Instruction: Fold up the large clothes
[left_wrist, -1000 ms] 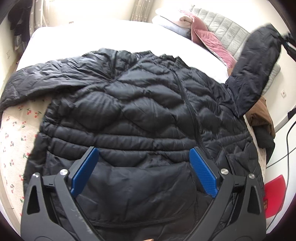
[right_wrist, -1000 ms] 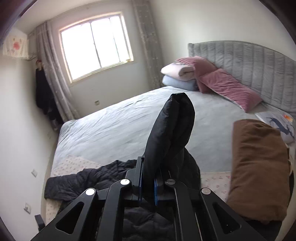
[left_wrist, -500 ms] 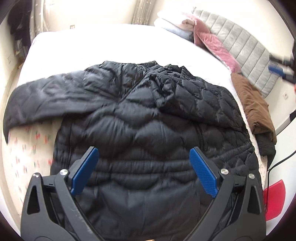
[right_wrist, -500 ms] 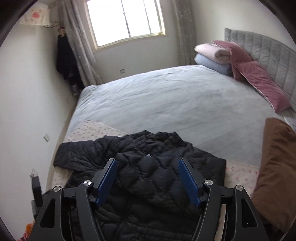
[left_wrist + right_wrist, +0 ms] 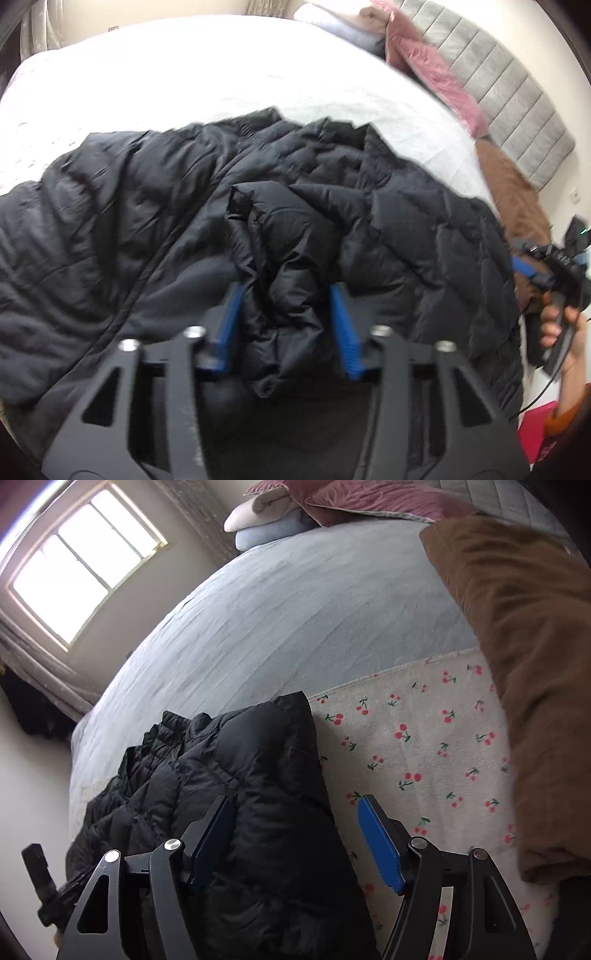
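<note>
Our left wrist camera looks down close over the black jacket point(image 5: 155, 206) ahead of its fingers; our right wrist camera, low beside the same jacket point(image 5: 258, 812), faces the window point(image 5: 81, 561).

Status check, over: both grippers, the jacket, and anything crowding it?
Left gripper closing around a bunched fold, contact unclear. Right gripper open, empty. Black puffer jacket part-folded on bed. Brown garment alongside.

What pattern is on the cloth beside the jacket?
Red cherries on cream cloth, clearest in the right wrist view.
</note>
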`<move>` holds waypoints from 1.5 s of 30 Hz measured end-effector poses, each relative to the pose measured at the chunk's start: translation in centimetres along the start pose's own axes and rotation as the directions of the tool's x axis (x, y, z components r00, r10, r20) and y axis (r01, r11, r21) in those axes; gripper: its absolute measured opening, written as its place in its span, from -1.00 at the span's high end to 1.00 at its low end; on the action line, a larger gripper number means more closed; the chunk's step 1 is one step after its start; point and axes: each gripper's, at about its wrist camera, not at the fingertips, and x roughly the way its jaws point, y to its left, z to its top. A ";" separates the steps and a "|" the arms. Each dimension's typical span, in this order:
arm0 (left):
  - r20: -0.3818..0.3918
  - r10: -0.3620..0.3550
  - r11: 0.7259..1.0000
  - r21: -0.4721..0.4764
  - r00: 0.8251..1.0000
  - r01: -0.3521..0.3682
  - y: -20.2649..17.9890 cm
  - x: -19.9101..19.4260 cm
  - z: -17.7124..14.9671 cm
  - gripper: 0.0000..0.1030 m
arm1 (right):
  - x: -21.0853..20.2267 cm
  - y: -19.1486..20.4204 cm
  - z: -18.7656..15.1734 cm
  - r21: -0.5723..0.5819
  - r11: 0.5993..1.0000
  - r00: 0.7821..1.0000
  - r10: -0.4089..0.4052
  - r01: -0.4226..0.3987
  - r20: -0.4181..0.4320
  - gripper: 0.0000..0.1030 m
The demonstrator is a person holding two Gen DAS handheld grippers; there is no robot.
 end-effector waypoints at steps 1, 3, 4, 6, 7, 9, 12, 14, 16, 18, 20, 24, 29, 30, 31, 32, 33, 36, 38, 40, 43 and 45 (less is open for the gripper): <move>0.049 -0.041 0.999 0.009 0.998 0.041 -0.1 -0.3 0.0 0.38 | 0.9 -0.5 -0.2 0.039 0.997 0.998 0.062 -0.062 -0.008 -0.32; 0.106 0.018 0.999 0.035 0.994 -0.022 0.0 -0.2 -0.4 0.37 | 2.0 -0.7 -0.9 0.052 0.993 0.995 0.102 -0.103 0.012 -0.13; 0.087 0.100 0.993 0.053 0.991 -0.105 0.1 0.7 -0.7 0.30 | 2.4 -0.5 -1.3 0.021 0.999 0.999 0.037 -0.037 0.033 -0.03; 0.066 0.165 0.982 0.086 0.984 -0.170 0.1 1.5 -1.1 0.14 | 3.3 -0.2 -2.0 -0.032 0.998 0.997 -0.060 0.061 0.046 -0.01; 0.074 0.203 0.973 0.099 0.976 -0.210 -0.2 1.1 -1.2 0.08 | 3.2 0.1 -2.3 -0.042 0.996 0.994 -0.077 0.080 0.072 -0.01; 0.106 0.246 0.960 0.108 0.964 -0.257 -0.7 -0.5 -1.2 -0.01 | 2.5 1.0 -2.6 -0.053 0.989 0.986 -0.131 0.137 0.099 -0.02; 0.194 0.172 0.976 0.099 0.966 -0.193 -1.2 -3.8 -1.7 -0.07 | 0.0 2.8 -3.2 -0.102 0.986 0.978 -0.117 0.135 0.170 -0.04; 0.210 0.103 0.987 0.099 0.972 -0.126 -1.2 -4.8 -2.2 -0.21 | -1.4 4.2 -4.0 -0.134 0.982 0.973 -0.106 0.135 0.206 -0.10; 0.137 0.097 0.991 0.083 0.986 -0.109 -0.5 -3.5 -2.6 -0.24 | -1.5 4.6 -4.8 -0.142 0.981 0.972 -0.101 0.133 0.211 -0.28; 0.024 0.116 0.993 0.028 0.993 -0.117 0.9 -1.6 -2.9 -0.24 | -0.5 4.1 -5.9 -0.109 0.984 0.979 -0.124 0.143 0.159 -0.35; 0.023 0.081 0.996 -0.046 0.996 -0.080 2.0 -2.7 -3.6 -0.25 | -0.2 3.5 -7.0 -0.083 0.983 0.981 -0.155 0.165 0.115 -0.35; 0.049 0.082 0.992 -0.103 0.995 -0.077 3.3 -7.4 -4.8 -0.65 | -3.1 5.2 -9.2 -0.141 0.977 0.981 -0.139 0.159 0.138 -0.42; 0.061 0.126 0.978 -0.174 0.990 -0.114 6.9 -13.0 -6.5 -0.69 | -7.5 8.3 -12.4 -0.199 0.964 0.977 -0.146 0.176 0.158 -0.69; 0.067 0.132 0.974 -0.192 0.989 -0.117 7.7 -13.6 -6.4 -0.72 | -8.1 8.9 -13.0 -0.213 0.961 0.977 -0.147 0.178 0.155 -0.69; 0.074 0.140 0.969 -0.216 0.987 -0.121 8.9 -14.6 -6.7 -0.74 | -8.8 9.4 -13.8 -0.228 0.958 0.978 -0.142 0.175 0.153 -0.70; 0.081 0.151 0.962 -0.241 0.985 -0.128 10.0 -15.3 -6.9 -0.80 | -9.4 9.9 -14.6 -0.238 0.957 0.980 -0.132 0.165 0.150 -0.70; 0.086 0.159 0.956 -0.264 0.983 -0.132 11.0 -15.8 -7.2 -0.84 | -9.9 10.2 -15.3 -0.242 0.958 0.982 -0.121 0.154 0.144 -0.70; 0.096 0.176 0.927 -0.350 0.980 -0.133 15.2 -17.7 -8.4 -0.84 | -10.7 11.0 -17.3 -0.253 0.958 0.987 -0.106 0.135 0.123 -0.72; 0.095 0.184 0.895 -0.428 0.978 -0.127 18.9 -19.0 -9.6 -0.84 | -10.8 11.3 -18.6 -0.260 0.957 0.989 -0.101 0.127 0.111 -0.72; 0.092 0.186 0.856 -0.504 0.978 -0.115 22.3 -19.8 -10.6 -0.84 | -10.5 11.9 -19.1 -0.272 0.953 0.990 -0.119 0.137 0.082 -0.72; 0.101 0.169 0.788 -0.612 0.980 -0.073 27.1 -20.5 -12.4 -0.84 | -10.9 12.9 -19.5 -0.307 0.942 0.989 -0.113 0.137 0.095 -0.72; 0.120 0.154 0.743 -0.669 0.981 -0.035 29.7 -20.6 -13.4 -0.84 | -11.2 13.3 -19.6 -0.319 0.941 0.992 -0.088 0.113 0.094 -0.72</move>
